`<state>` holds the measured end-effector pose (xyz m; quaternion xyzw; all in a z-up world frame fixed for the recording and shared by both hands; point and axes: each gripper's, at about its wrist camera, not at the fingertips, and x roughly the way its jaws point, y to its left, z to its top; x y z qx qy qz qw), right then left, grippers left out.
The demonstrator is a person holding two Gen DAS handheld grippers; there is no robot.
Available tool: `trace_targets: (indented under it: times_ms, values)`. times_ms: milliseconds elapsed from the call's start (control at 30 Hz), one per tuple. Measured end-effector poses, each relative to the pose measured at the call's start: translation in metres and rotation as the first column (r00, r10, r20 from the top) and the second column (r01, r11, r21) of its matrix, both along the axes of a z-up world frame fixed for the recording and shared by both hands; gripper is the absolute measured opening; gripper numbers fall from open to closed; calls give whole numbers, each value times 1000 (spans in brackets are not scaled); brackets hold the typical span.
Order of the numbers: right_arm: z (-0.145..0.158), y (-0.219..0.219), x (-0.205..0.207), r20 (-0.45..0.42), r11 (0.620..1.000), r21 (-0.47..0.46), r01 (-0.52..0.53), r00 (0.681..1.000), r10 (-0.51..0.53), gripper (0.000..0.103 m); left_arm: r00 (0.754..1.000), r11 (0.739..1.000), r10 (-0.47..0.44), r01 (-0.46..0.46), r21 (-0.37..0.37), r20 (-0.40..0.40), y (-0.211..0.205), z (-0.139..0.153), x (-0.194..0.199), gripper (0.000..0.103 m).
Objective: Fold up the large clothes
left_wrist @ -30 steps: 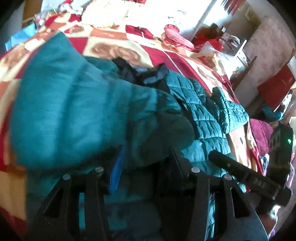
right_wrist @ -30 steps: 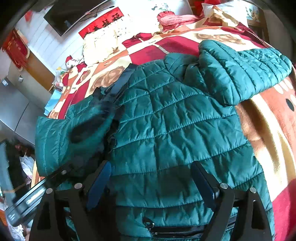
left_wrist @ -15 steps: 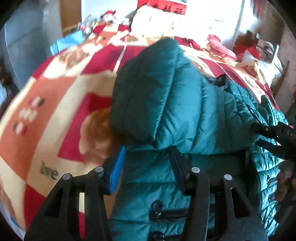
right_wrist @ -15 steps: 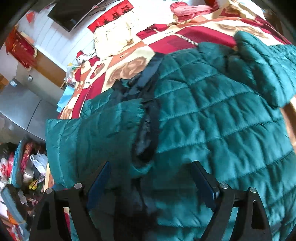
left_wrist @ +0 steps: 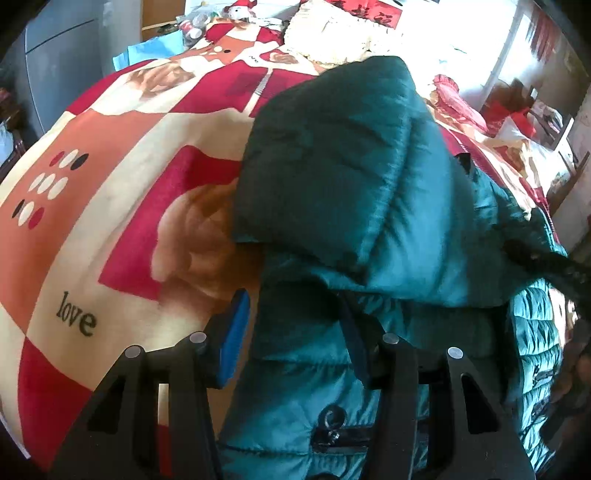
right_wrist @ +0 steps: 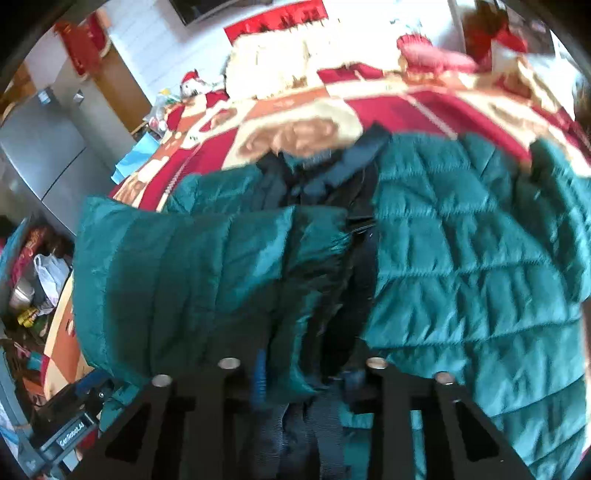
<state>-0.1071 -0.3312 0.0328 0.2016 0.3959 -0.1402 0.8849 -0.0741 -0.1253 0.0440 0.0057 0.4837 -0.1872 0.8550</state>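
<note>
Bedspread [left_wrist: 110, 229] w/ jacket [left_wrist: 351, 184] btwn left gripper [left_wrist: 295, 332] fingers.

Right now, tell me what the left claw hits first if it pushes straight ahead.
The left claw is open around the teal jacket; straight ahead it would probably meet the folded sleeve first.

Red, orange and cream patterned fleece blanket [left_wrist: 110, 192] covering bed, word "love" printed lower left. Cream frilled pillow [left_wrist: 332, 33] at top centre. Small Santa soft toy [right_wrist: 192, 83] upper left of right view. Grey cabinet [right_wrist: 40, 147] far left. White plastic bag [right_wrist: 50, 275] on cluttered floor, left edge.
</note>
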Motion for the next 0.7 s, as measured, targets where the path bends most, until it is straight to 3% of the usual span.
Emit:
trace_targets:
  times_ms: [267, 467, 600, 700]
  values:
    - [52, -40, -30, 64, 962, -238, 134, 990, -122, 18, 999, 999, 30, -31, -38, -32, 7, -6, 8, 49]
    - [35, -101, -36, 29, 916, -270, 296, 954, -300, 18, 999, 999, 29, -31, -42, -35, 5, -7, 11, 49]
    - [-1, -126, -26, -64, 942, -166, 291, 950, -305, 18, 1000, 1000, 20, -20, -20, -21, 1, -1, 14, 49]
    - [-6, -129, -31, -59, 958, -98, 270, 959, -277, 23, 1000, 1000, 15, -15, -26, 12, -2, 9, 14, 49]
